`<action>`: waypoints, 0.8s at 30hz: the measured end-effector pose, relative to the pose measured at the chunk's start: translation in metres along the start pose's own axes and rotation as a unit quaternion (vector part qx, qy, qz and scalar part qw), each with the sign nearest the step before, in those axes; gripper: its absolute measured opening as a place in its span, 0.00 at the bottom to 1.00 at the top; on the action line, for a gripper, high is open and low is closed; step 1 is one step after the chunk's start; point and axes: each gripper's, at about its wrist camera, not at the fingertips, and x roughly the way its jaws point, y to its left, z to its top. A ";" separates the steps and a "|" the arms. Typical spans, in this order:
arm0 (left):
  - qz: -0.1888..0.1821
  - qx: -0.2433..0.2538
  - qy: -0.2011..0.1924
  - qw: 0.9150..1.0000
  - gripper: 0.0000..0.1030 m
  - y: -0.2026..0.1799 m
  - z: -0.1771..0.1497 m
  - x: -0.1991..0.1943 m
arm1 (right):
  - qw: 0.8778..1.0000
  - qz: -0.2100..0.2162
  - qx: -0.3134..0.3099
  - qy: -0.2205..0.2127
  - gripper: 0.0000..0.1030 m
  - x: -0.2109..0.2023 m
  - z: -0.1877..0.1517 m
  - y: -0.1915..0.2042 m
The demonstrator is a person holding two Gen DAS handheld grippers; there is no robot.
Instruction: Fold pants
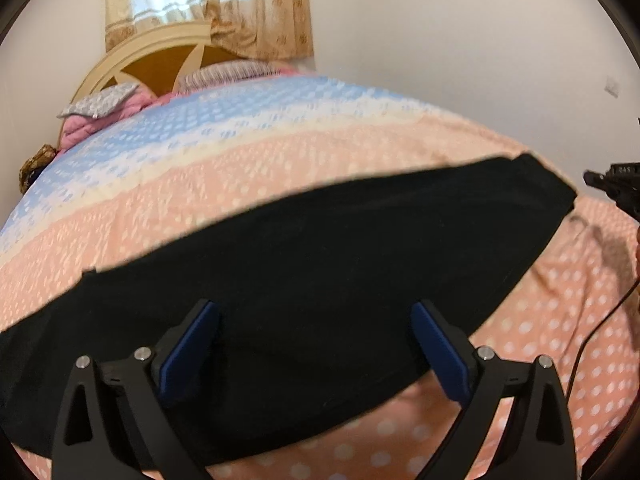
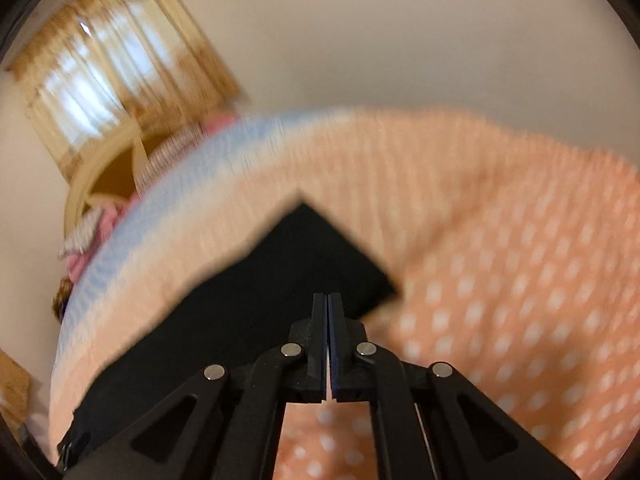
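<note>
Black pants [image 1: 312, 264] lie flat as a long band across the bed, folded lengthwise. My left gripper [image 1: 316, 320] is open, its blue pads [image 1: 192, 352] spread over the near edge of the pants, holding nothing. In the right wrist view the pants [image 2: 248, 304] show as a dark strip ending in a square corner. My right gripper [image 2: 328, 300] is shut with its tips over that end of the pants; no cloth shows between the jaws. The right gripper also shows at the right edge of the left wrist view [image 1: 616, 188].
The bed is covered by a peach dotted sheet [image 1: 540, 340] with a blue band further back. Pillows and a pink quilt [image 1: 100, 112] lie by the headboard [image 1: 160, 52]. A curtained window [image 1: 208, 4] is behind. A thin cable [image 1: 600, 328] hangs at the right.
</note>
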 end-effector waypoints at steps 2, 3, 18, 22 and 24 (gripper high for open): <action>0.003 0.000 -0.012 1.000 0.97 -0.003 0.010 0.001 | 0.999 0.016 -0.037 -0.018 0.01 -0.002 0.010 0.017; 0.004 -0.003 -0.014 1.000 0.97 -0.004 0.014 0.004 | 0.998 0.030 -0.056 -0.009 0.01 0.004 0.014 0.028; 0.030 -0.031 0.015 0.999 1.00 -0.001 -0.001 0.036 | 0.974 0.144 -0.073 0.158 0.01 0.093 -0.025 0.101; 0.034 -0.032 0.009 0.999 1.00 -0.003 -0.001 0.035 | 0.990 0.107 -0.052 0.074 0.03 0.063 0.020 0.052; 0.035 -0.032 0.008 0.999 1.00 -0.004 -0.002 0.034 | 0.993 0.089 -0.027 0.073 0.05 0.061 0.034 0.030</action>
